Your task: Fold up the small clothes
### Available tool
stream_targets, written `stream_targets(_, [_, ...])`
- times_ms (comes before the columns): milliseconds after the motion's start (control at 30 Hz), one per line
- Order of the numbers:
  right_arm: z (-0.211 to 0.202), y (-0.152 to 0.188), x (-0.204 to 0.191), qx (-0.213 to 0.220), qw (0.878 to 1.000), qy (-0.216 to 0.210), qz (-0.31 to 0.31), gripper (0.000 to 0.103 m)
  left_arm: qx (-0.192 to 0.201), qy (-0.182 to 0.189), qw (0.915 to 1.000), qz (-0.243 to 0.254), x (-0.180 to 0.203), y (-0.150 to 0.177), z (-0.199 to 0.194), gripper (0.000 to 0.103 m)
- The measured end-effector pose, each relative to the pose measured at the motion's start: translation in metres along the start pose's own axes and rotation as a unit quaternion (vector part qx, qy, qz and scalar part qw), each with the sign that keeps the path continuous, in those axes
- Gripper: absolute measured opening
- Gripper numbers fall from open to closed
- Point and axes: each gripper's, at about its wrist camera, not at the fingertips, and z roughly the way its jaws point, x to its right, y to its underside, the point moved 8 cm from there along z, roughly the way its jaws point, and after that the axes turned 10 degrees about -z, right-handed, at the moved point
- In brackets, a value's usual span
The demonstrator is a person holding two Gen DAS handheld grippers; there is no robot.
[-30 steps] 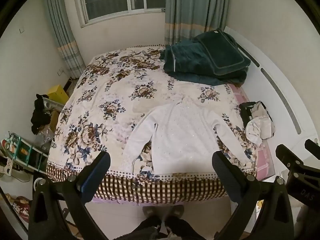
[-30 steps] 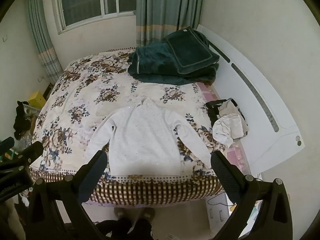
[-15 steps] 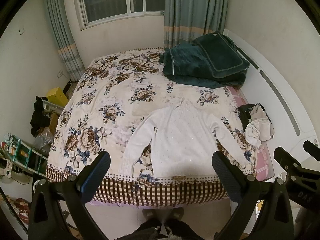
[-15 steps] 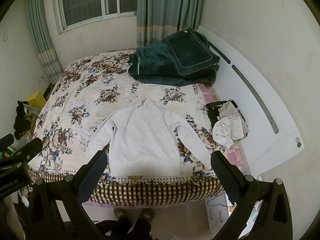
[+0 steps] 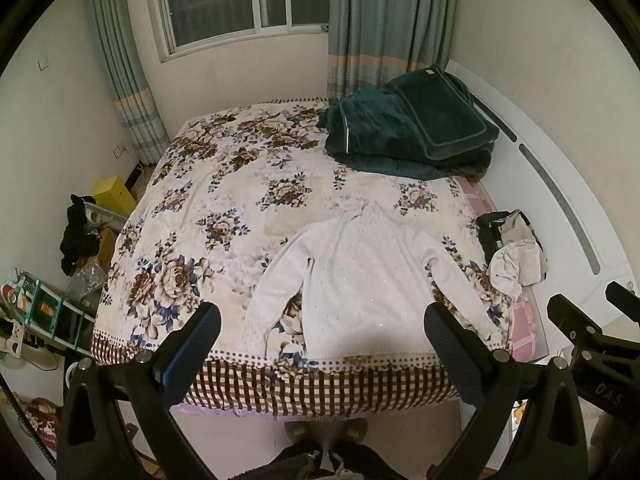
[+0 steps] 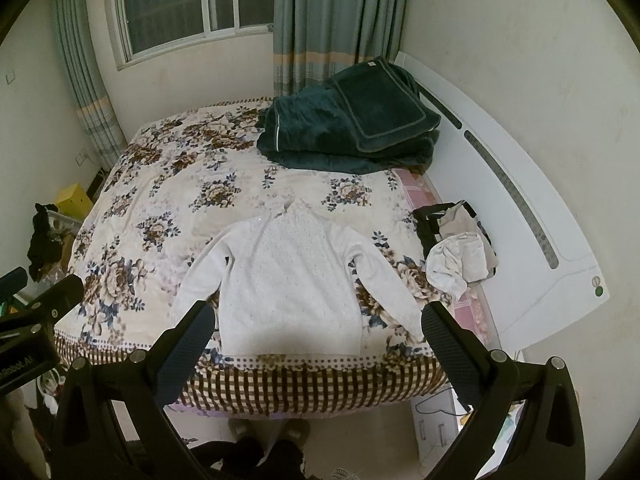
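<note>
A small white long-sleeved sweater (image 5: 360,276) (image 6: 288,280) lies flat on the floral bedspread (image 5: 224,200) (image 6: 160,200), hem toward the near bed edge, sleeves spread down to both sides. My left gripper (image 5: 320,320) hangs open in the air before the bed edge, nothing between its fingers. My right gripper (image 6: 316,320) is likewise open and empty, held above the near edge. Each gripper's body shows at the rim of the other's view.
A folded dark green blanket (image 5: 412,136) sits at the far right of the bed. A heap of light and dark clothes (image 5: 512,252) (image 6: 456,248) lies at the right edge by the white headboard (image 6: 520,208). Shelves and clutter (image 5: 48,304) stand left. A person's feet (image 5: 320,432) are below.
Both views have drifted slightly back and up, so the bed and sweater sit a little lower in the frames. The sweater has not moved and both grippers stay open.
</note>
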Motion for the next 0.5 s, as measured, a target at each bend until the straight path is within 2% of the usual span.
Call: stream_targets(500, [-0.0005, -0.0008, 0.0012, 0.001, 1.000, 0.000, 0.001, 0.103, 0.001, 0.002, 1.0000, 0.000, -0.0001, -0.0005, -0.0003, 0.103])
